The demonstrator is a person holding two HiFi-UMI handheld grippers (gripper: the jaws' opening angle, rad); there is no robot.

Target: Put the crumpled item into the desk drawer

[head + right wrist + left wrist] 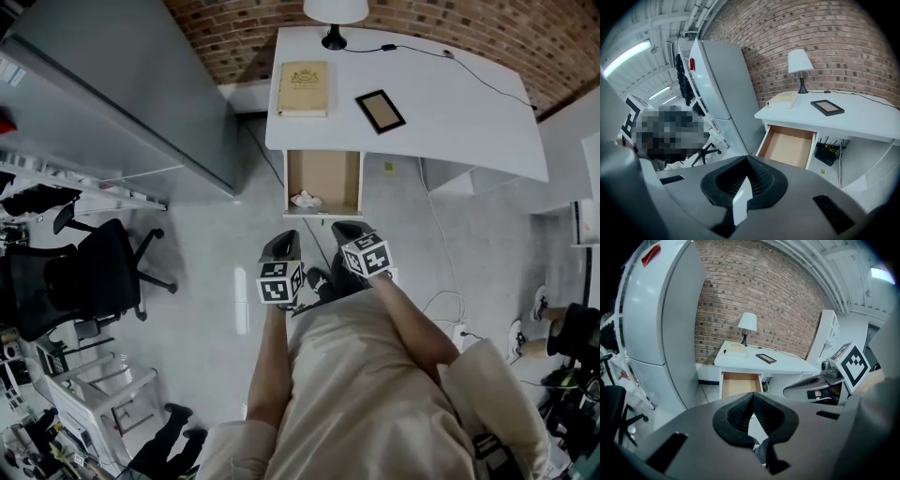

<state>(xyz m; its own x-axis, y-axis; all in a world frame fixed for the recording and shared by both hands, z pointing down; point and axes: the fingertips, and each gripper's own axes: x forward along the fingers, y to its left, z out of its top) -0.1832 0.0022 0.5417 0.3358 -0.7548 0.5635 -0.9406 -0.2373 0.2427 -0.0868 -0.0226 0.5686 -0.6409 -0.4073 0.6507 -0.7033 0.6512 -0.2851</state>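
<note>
A white crumpled item (307,200) lies inside the open wooden drawer (323,178) of the white desk (441,103), near the drawer's front left corner. Both grippers hang in front of the person, a short way back from the drawer. My left gripper (284,237) is shut with nothing between its jaws, and so is my right gripper (346,228). In the left gripper view the gripper (752,397) points at the drawer (739,384). In the right gripper view the gripper (747,160) faces the drawer (787,146). The crumpled item is hidden in both gripper views.
On the desk are a tan book (303,89), a dark picture frame (380,111) and a lamp (335,14) with a cable. A tall grey cabinet (141,84) stands left of the desk. A black office chair (75,272) is further left. A router (826,153) sits under the desk.
</note>
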